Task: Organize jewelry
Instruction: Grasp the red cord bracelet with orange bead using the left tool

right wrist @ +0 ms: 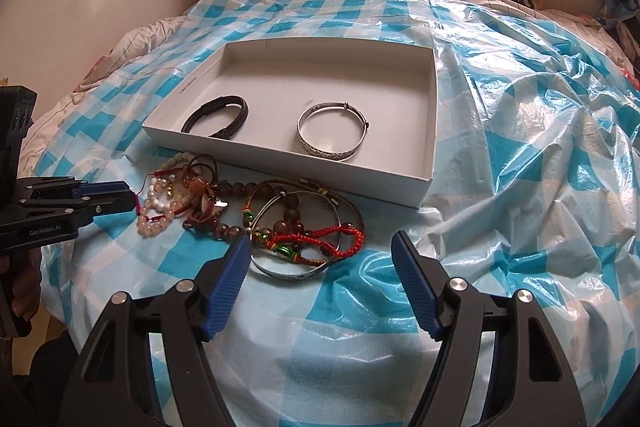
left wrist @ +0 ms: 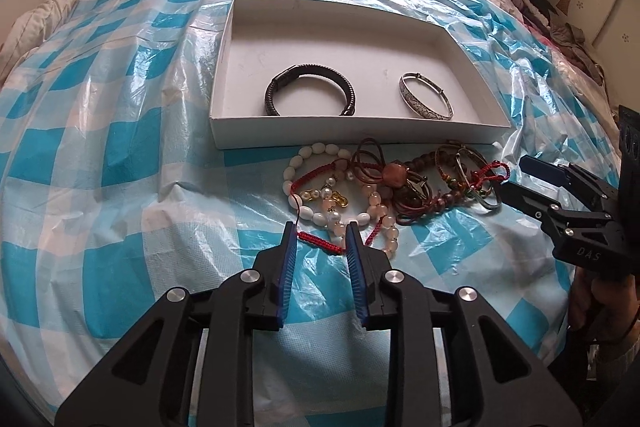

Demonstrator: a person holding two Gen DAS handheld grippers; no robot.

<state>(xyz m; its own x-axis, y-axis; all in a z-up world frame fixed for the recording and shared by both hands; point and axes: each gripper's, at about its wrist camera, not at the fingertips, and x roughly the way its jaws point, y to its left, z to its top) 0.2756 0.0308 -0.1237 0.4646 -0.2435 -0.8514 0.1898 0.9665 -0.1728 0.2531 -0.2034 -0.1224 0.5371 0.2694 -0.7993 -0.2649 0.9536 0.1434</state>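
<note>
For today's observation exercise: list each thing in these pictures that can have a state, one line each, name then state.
white box: open, no lid on it
black bracelet: lying flat in the box
silver bangle: lying flat in the box
jewelry pile: tangled, outside the box
left gripper: open, red cord between its fingers
right gripper: open wide, empty

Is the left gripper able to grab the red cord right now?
Probably yes. The left gripper has its jaws apart, with the red cord lying on the plastic sheet right between the tips. Nothing covers that stretch, though its far end runs into the tangled bracelets.
</note>
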